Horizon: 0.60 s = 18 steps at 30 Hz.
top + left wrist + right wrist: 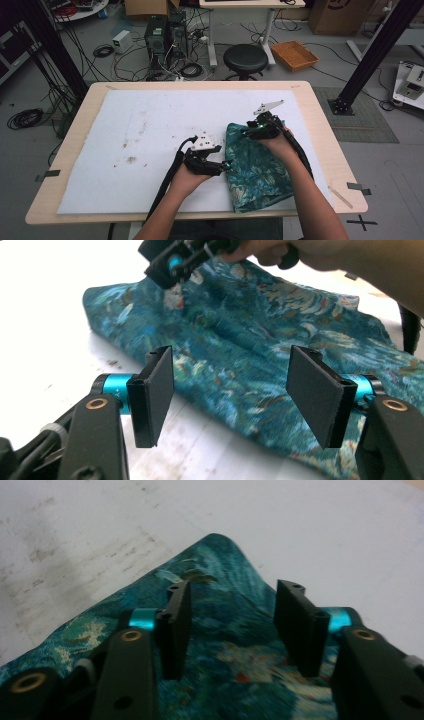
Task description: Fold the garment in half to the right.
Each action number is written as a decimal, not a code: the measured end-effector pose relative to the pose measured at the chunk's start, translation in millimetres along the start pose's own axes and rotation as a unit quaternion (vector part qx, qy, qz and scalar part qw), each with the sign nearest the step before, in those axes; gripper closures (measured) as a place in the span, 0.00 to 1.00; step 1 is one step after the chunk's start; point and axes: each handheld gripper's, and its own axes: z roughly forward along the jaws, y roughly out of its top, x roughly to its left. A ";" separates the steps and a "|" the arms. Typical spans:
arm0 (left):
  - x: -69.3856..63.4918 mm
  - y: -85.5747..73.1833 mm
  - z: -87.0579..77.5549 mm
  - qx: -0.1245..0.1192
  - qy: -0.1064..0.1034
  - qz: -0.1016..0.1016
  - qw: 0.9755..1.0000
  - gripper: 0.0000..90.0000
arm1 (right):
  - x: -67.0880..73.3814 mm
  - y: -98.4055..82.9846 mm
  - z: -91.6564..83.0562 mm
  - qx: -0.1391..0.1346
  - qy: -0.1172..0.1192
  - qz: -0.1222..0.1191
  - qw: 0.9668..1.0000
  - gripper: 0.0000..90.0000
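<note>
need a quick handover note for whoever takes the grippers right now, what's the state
Left gripper: jaws open, at the near left edge of the teal patterned cloth, gripping nothing.
Right gripper: jaws open, above the cloth's far corner, not pinching it yet.
The cloth lies in a rumpled fold on the right of the white mat.
Done: both grippers brought up to the cloth.
Left: probably grip the edge and the corner, then spread or fold it.

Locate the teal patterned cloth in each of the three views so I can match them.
High view: teal patterned cloth lies right of centre on the white mat.
Left gripper view: it spreads across the middle and right, beyond the open jaws.
Right gripper view: it lies beneath the jaws, its corner pointing up.
Shared landmark: the white mat.
</note>
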 end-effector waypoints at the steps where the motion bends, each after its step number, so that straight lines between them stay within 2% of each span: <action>1: 0.7 -1.0 -1.1 0.000 0.001 -0.001 1.000 0.40 | 3.6 1.7 4.0 -0.001 0.004 -0.009 1.000 0.64; 2: 1.1 -1.8 -2.0 0.001 0.003 -0.001 1.000 0.40 | 6.7 3.7 8.1 0.000 0.003 -0.020 1.000 0.66; 5: 2.1 -4.5 -5.1 -0.002 0.007 -0.004 1.000 0.40 | 12.9 7.9 21.1 0.013 0.003 -0.032 0.999 0.73; 11: 5.8 -10.2 -11.8 -0.005 0.017 -0.010 1.000 0.40 | 13.3 7.6 43.3 0.036 0.004 -0.025 0.999 0.75; 15: 6.7 -12.6 -13.5 -0.006 0.018 -0.013 1.000 0.40 | 18.1 9.0 56.4 0.045 0.011 -0.029 0.998 0.76; 18: 7.1 -13.8 -13.3 -0.005 0.017 -0.012 1.000 0.40 | 19.4 10.4 60.4 0.042 0.012 -0.028 0.999 0.76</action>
